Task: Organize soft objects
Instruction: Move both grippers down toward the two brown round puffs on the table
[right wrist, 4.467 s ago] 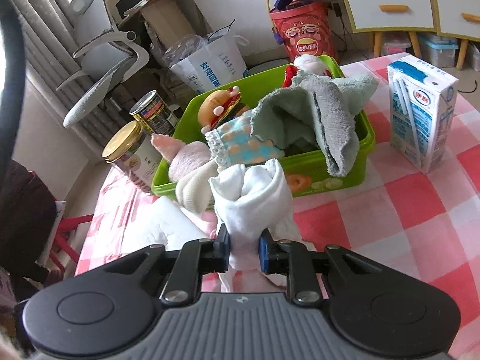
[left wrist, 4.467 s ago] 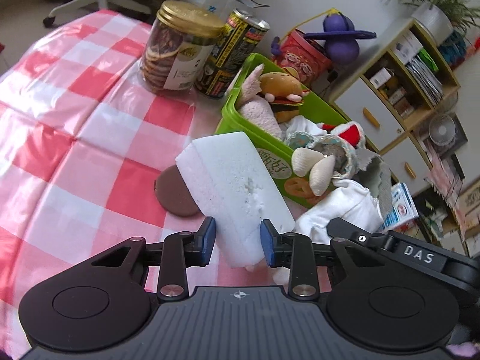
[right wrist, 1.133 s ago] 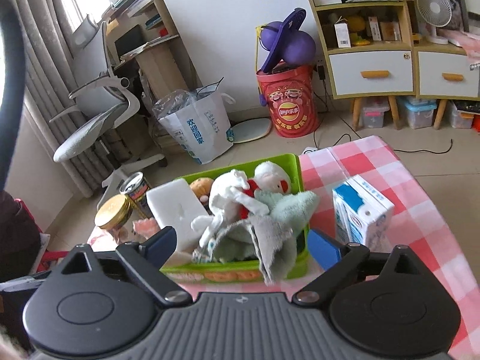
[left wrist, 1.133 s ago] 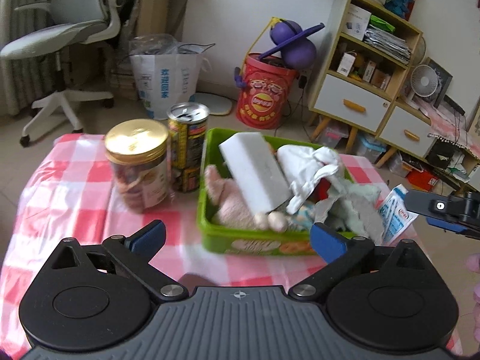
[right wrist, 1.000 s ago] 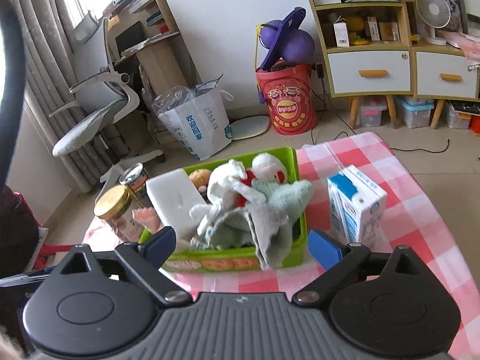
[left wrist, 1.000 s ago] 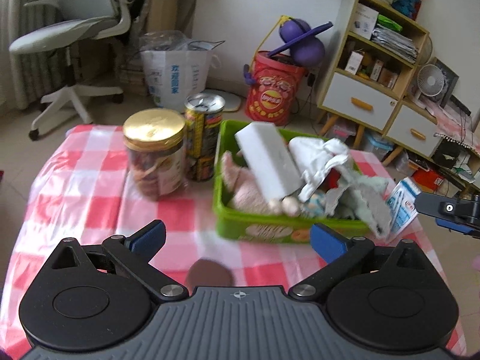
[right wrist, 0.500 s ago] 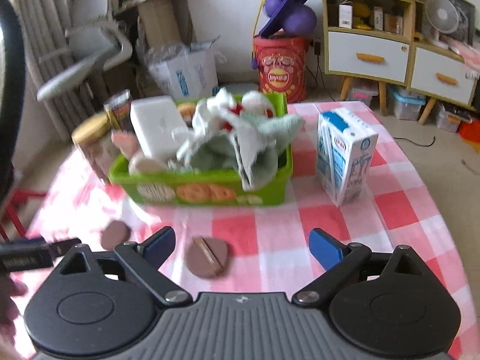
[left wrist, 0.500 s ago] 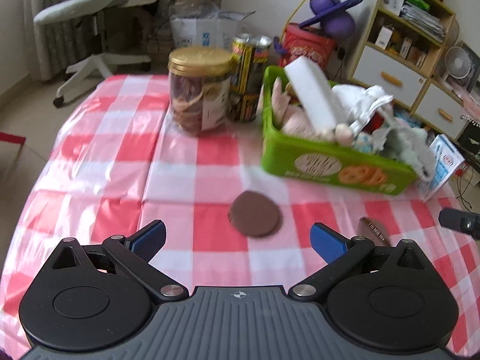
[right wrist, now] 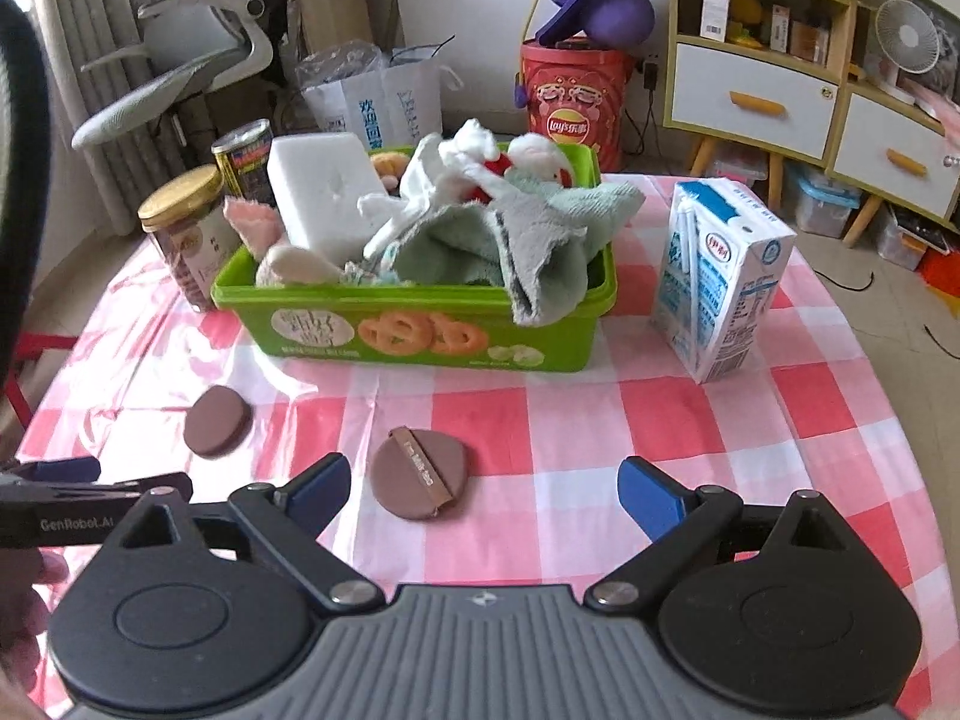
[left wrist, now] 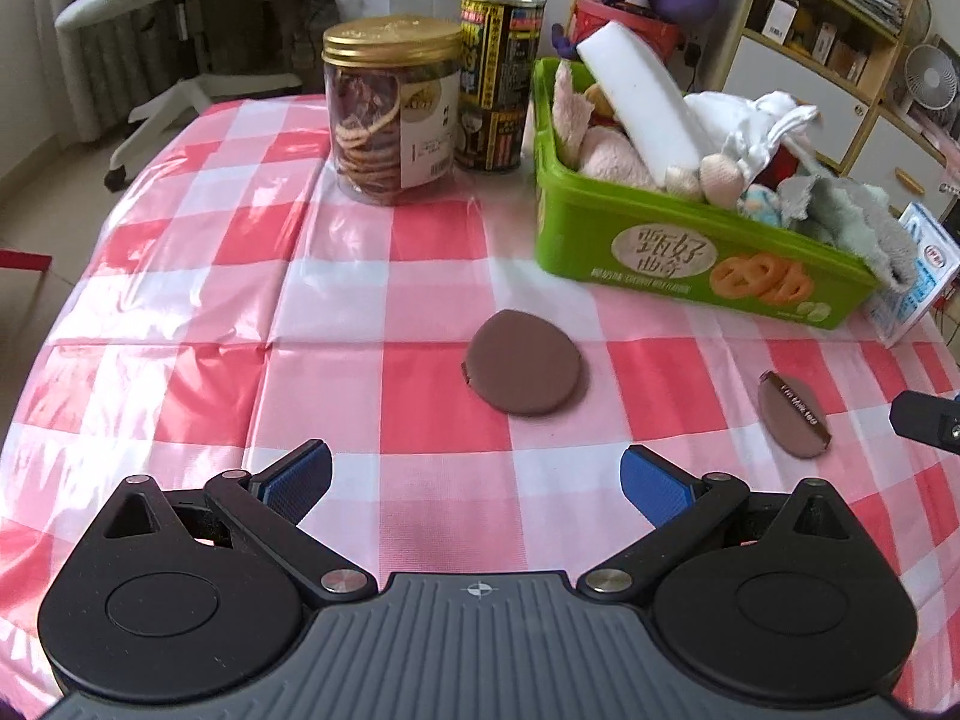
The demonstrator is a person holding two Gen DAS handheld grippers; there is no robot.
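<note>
The left tongs are spread wide and hold nothing. The right tongs are spread wide too, with nothing in them. Their tips are blue and flat.

Both hover over a table with a shiny cloth of red, pink and white squares.

Far ahead of both tongs sits a green plastic bin with pretzel pictures on its side. It is heaped with soft things: a thick white foam block leaning up, a fuzzy pale green towel hanging over the front rim, a crumpled white cloth and a fluffy pink toy.

Two flat, round brown pads lie on the table, outside the bin. The smooth pad is just ahead of the left tongs. The pad with a strap is just ahead of the right tongs, nearer their left tip.

A clear cookie jar with a gold lid and a tall tin can stand left of the bin. A boxy milk carton stands right of it.
</note>
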